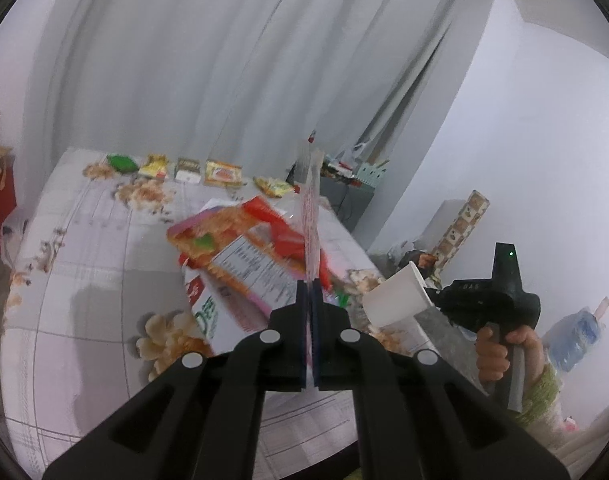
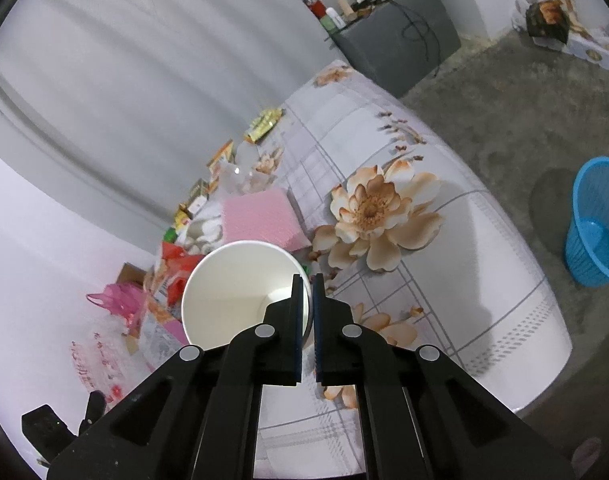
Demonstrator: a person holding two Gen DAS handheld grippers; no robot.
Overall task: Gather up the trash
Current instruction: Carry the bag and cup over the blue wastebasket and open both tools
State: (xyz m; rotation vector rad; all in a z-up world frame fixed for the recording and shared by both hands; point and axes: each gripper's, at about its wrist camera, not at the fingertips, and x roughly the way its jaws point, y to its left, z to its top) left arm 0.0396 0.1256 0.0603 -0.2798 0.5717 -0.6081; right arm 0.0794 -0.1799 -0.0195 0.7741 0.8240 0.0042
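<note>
My left gripper [image 1: 309, 286] is shut on a clear plastic bag [image 1: 310, 216] that holds snack wrappers [image 1: 244, 248], lifted above the flowered table [image 1: 84, 280]. My right gripper [image 2: 309, 280] is shut on the rim of a white paper cup [image 2: 232, 288], held above the table; the cup also shows in the left wrist view [image 1: 396, 298]. The bag of wrappers shows at the left of the right wrist view [image 2: 164, 288]. A blue waste basket [image 2: 596, 220] stands on the floor to the right of the table.
Several wrappers [image 1: 192, 170] lie in a row along the table's far edge by the curtain. A pink pad [image 2: 260, 216] lies on the table. A grey cabinet [image 2: 400, 40] with clutter stands beyond the table. A water jug [image 1: 576, 336] stands on the floor.
</note>
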